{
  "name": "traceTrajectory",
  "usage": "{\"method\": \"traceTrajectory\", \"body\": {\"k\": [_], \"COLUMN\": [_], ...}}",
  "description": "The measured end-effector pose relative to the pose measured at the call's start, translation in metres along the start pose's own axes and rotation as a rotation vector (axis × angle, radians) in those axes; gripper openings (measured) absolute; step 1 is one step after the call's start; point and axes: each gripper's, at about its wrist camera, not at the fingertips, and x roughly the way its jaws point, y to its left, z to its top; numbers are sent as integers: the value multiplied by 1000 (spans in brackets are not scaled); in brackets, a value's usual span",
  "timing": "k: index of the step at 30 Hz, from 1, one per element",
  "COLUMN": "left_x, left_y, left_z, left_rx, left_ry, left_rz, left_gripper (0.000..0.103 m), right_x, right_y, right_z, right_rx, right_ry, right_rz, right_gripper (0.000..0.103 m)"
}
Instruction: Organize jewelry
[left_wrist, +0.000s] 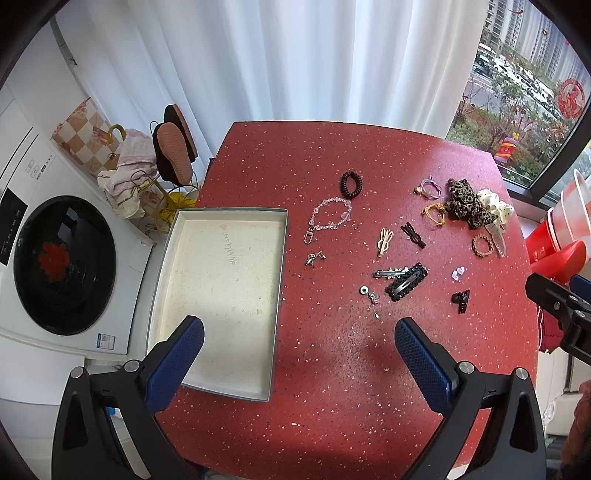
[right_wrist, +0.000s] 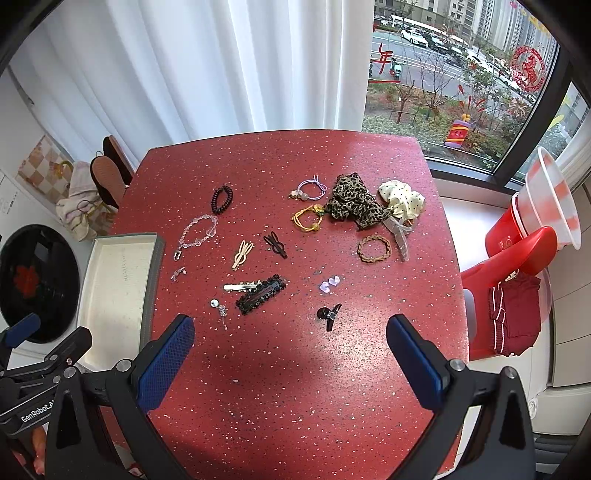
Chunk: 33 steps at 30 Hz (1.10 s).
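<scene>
An empty grey box (left_wrist: 221, 280) with a cream lining sits at the left edge of the red speckled table (left_wrist: 332, 369); it also shows in the right wrist view (right_wrist: 118, 280). Jewelry and hair pieces lie scattered to its right: a clear bead bracelet (left_wrist: 330, 216), a black coil tie (left_wrist: 351, 184), a black beaded clip (left_wrist: 406, 282), a leopard scrunchie (left_wrist: 465, 203) and a small black claw clip (right_wrist: 328, 315). My left gripper (left_wrist: 299, 345) is open and empty above the box's near corner. My right gripper (right_wrist: 290, 341) is open and empty above the table's near middle.
A washing machine (left_wrist: 62, 266) stands left of the table with a rack of shoes and cloths (left_wrist: 147, 173) behind it. Red and white plastic tubs (right_wrist: 532, 236) sit at the right by the window. White curtains hang behind the table.
</scene>
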Motion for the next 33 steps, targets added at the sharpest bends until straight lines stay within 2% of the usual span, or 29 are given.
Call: {"method": "traceTrajectory", "body": {"k": [18,33], "left_x": [3,16], "left_y": [-1,-11], "left_z": [-4,0], "left_rx": [3,19], "left_ry": [7,57], "left_rz": [5,12], "left_gripper": [103,103], "right_x": [2,16], "right_y": [3,-8], "right_z": [-1,-4], "right_rx": [1,16], "right_ry": [3,41], "right_rz": [1,1], "right_gripper": [103,103]}}
